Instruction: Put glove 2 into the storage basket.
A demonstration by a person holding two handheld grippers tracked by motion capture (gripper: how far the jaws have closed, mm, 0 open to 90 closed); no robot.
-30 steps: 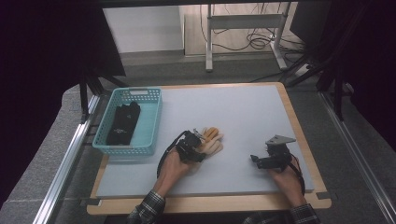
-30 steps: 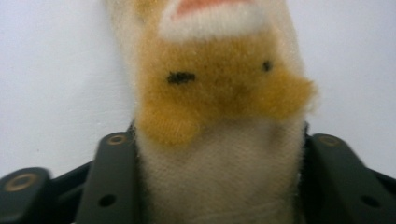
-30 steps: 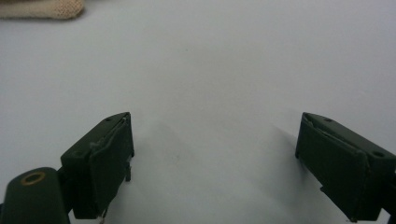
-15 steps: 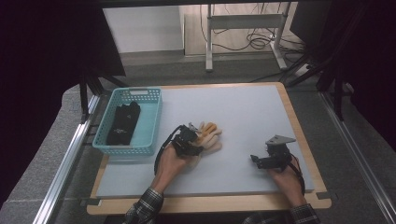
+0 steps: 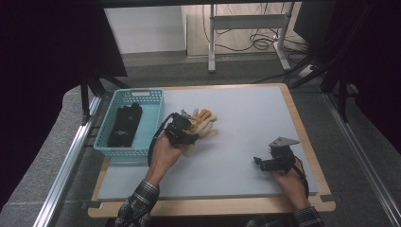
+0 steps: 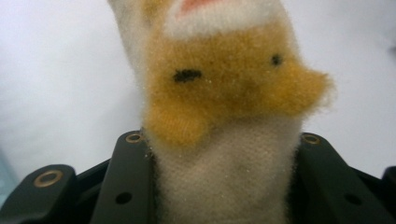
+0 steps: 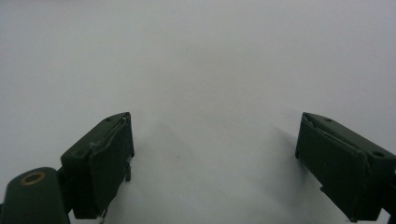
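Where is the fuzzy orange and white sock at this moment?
In the high view the fuzzy sock is left of the table's centre, just right of the teal basket. The left gripper is shut on it.

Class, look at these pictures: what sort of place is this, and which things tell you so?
Probably a lab workbench for recording handling: a white tabletop fenced by dark curtains, loose cables on the floor behind, and a teal basket.
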